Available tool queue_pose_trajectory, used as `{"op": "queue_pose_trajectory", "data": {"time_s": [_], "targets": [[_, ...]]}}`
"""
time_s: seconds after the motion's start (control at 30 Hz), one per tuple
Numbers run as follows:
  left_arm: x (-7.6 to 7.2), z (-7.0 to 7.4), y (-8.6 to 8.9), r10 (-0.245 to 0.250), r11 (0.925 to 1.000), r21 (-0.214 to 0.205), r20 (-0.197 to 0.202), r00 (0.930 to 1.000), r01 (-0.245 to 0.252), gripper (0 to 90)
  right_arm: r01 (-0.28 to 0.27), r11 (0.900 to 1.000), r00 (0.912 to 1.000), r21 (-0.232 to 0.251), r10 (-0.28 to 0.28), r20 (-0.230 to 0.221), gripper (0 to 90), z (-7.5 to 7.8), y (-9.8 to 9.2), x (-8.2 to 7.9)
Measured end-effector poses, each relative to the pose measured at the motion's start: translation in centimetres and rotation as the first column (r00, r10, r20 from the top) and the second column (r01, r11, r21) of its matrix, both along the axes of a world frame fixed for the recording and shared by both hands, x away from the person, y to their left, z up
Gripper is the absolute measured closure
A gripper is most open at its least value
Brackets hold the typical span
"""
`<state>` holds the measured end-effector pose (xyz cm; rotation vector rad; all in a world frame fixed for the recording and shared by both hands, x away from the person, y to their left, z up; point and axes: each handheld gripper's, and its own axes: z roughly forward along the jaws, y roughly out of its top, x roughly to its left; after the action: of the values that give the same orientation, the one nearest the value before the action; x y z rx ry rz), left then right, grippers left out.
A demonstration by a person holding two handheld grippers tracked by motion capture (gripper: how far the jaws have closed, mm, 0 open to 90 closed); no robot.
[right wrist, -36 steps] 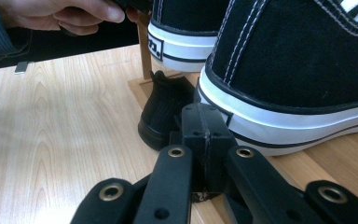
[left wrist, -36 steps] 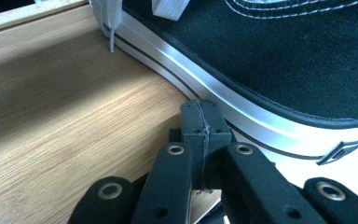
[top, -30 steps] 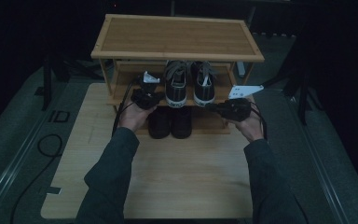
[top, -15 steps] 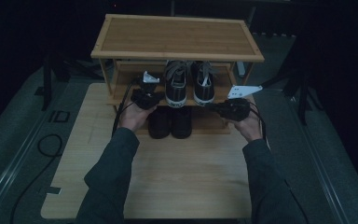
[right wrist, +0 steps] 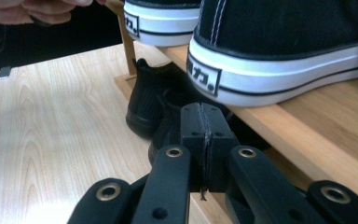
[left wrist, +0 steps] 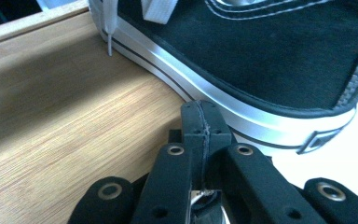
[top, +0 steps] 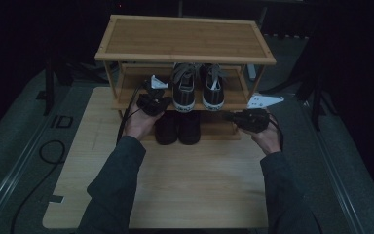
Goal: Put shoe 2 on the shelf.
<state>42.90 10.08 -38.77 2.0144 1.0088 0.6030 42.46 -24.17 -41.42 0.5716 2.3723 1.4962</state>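
Your left gripper (top: 152, 100) sits at the left end of the middle shelf of the two-tier bamboo shoe rack (top: 185, 36), its two black jaws pressed flat together with nothing between them. In the left gripper view its tip (left wrist: 200, 122) is just beside the white rubber sole of the left black canvas sneaker with white laces (left wrist: 279, 51). That sneaker (top: 184, 90) and its mate (top: 213, 91) stand side by side on the middle shelf, heels toward you. Beneath them, a pair of plain black ankle shoes (top: 177, 127) stands on the lowest level. Your right gripper (top: 246, 119) hovers at the rack's right front corner, jaws likewise closed on nothing; its own view has the tip (right wrist: 204, 122) just below the right sneaker's heel (right wrist: 279, 51).
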Motion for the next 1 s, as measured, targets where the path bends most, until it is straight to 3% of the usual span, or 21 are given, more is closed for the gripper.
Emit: {"op": "queue_pose_trajectory", "data": {"time_s": [0.43,1.0], "targets": [[0.1,0.1,-0.5,-0.036,0.9991,0.023,-0.004,0.9994,0.036,90.0,-0.007,0.9997,0.9997,-0.022,0.007,-0.022,88.4,-1.1,-0.4,-0.6],[0.9,-0.1,-2.0,-0.005,0.9998,0.021,-0.008,1.0000,0.005,90.0,-0.001,0.9999,0.9992,-0.017,0.001,-0.041,88.3,-2.0,-1.0,-0.8]]}}
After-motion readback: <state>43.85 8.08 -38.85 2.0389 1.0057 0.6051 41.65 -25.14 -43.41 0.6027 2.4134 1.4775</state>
